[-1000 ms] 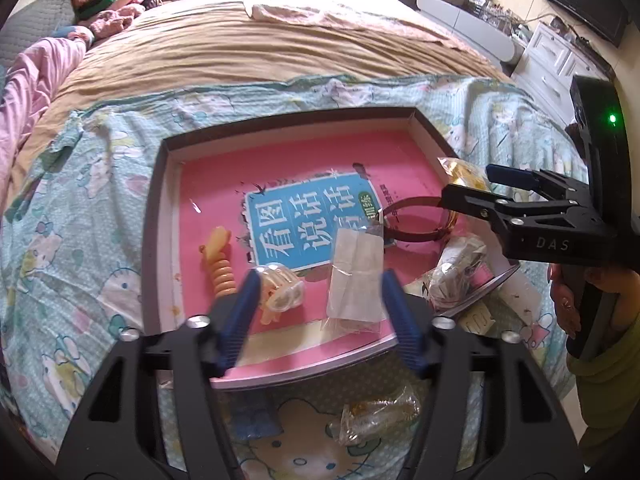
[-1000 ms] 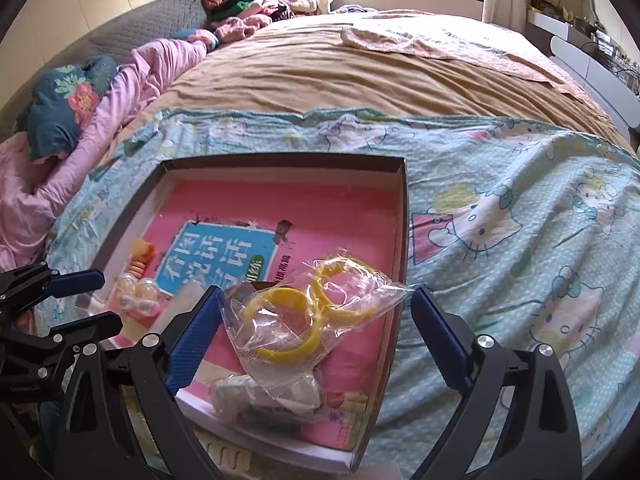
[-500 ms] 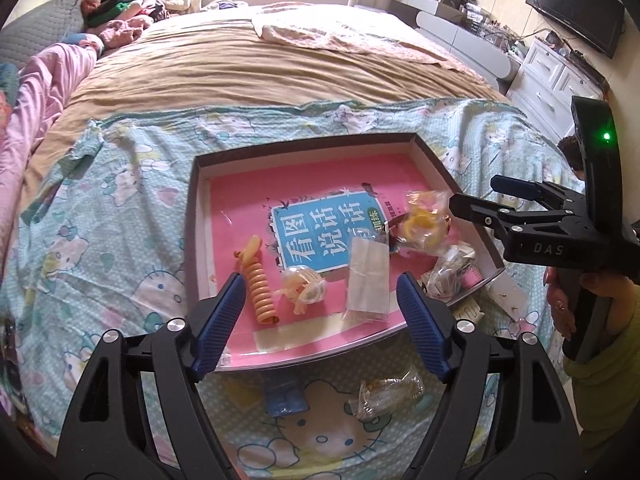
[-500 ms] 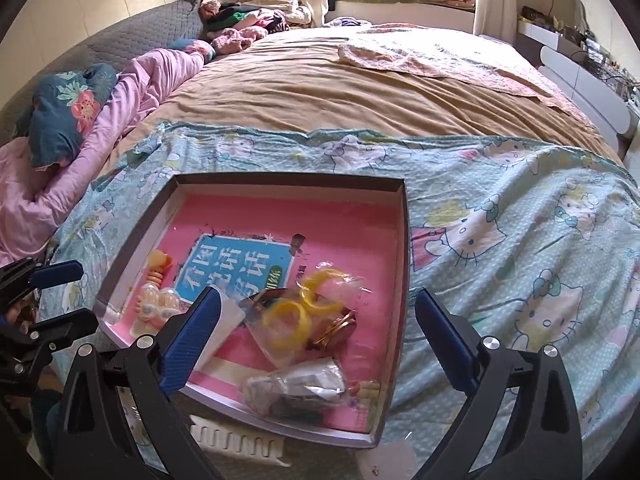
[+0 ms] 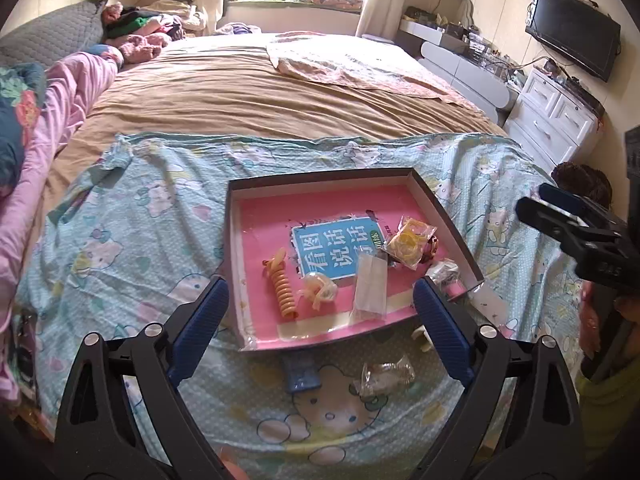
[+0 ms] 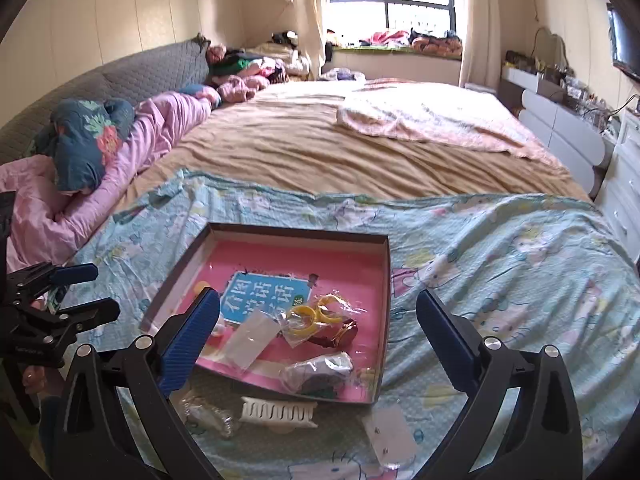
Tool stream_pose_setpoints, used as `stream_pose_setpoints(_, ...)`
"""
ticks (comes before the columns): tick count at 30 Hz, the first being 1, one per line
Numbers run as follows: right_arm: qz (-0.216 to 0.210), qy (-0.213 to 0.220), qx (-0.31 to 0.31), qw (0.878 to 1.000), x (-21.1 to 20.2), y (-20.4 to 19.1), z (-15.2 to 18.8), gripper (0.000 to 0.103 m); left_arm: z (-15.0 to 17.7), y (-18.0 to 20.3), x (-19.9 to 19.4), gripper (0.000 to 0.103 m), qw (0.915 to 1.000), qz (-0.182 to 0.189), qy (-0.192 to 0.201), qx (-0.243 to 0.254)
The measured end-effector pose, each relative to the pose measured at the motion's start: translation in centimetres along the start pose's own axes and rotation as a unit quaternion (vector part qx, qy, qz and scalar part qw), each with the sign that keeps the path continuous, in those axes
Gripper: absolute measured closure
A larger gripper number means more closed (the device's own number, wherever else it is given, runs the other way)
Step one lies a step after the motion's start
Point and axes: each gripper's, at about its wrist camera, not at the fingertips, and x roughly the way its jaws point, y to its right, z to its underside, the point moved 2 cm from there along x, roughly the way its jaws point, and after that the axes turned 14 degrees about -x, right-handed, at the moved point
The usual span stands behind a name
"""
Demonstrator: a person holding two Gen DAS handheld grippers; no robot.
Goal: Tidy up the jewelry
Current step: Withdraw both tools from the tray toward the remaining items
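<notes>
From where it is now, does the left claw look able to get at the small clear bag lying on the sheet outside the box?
Probably yes. The left claw is open and empty, and the small clear bag lies uncovered on the sheet, on the near side of the box, almost between the fingers.

Both grippers raised, jaws spread wide, holding nothing.

The left gripper (image 5: 320, 320) hangs at the near edge of the scene, its blue-padded fingers (image 5: 199, 325) far apart and level. The right gripper (image 6: 318, 334) sits to its right, likewise gaping, its fingers (image 6: 188, 344) pointing forward; the person's hand (image 5: 592, 316) grips its handle from below.
</notes>
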Motion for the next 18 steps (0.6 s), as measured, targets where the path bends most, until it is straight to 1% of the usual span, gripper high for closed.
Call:
stream_pose_setpoints(9, 0.019, 0.033, -0.008, 0.999, -5.4, -1.2, 0.6, 0.005, 1.1, -0.3, -2.9, 0.015, 0.9998, -0.004, 0.020, 0.004)
stream_pose_setpoints(13, 0.026, 0.037, -0.007, 0.999, -6.7, -1.5, 1.3, 0.005, 1.5, -0.6, -3.8, 0.015, 0.9997, -0.005, 0.025, -0.001)
stream_pose_setpoints(18, 0.028, 0.030, -0.004, 0.999, -7.3, -1.8, 2.4, 0.005, 2.5, -0.8, -4.4, 0.015, 0.9995, -0.010, 0.028, -0.001)
